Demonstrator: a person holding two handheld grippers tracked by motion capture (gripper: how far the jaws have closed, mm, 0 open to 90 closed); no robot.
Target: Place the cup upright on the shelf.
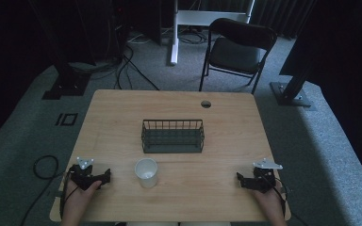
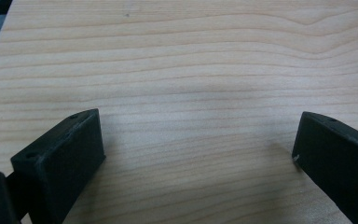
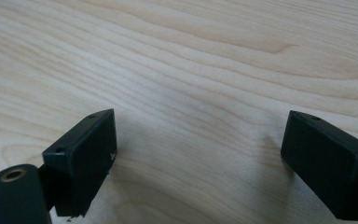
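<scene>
A white paper cup (image 1: 146,172) stands upright on the wooden table (image 1: 122,113), just in front of a dark wire basket (image 1: 172,136) at the table's middle. My left gripper (image 1: 104,177) rests near the front left corner, a little left of the cup, held by a hand. My right gripper (image 1: 240,179) rests near the front right corner in the other hand. In the left gripper view the left gripper (image 2: 198,144) has its jaws wide apart over bare wood. The right gripper (image 3: 200,140) looks the same in its own view, with nothing between the jaws.
A round cable hole (image 1: 206,104) sits near the table's far edge. Beyond the table stands a black folding chair (image 1: 235,52) on grey carpet, with a white desk leg (image 1: 174,33) and cables (image 1: 132,66) on the floor.
</scene>
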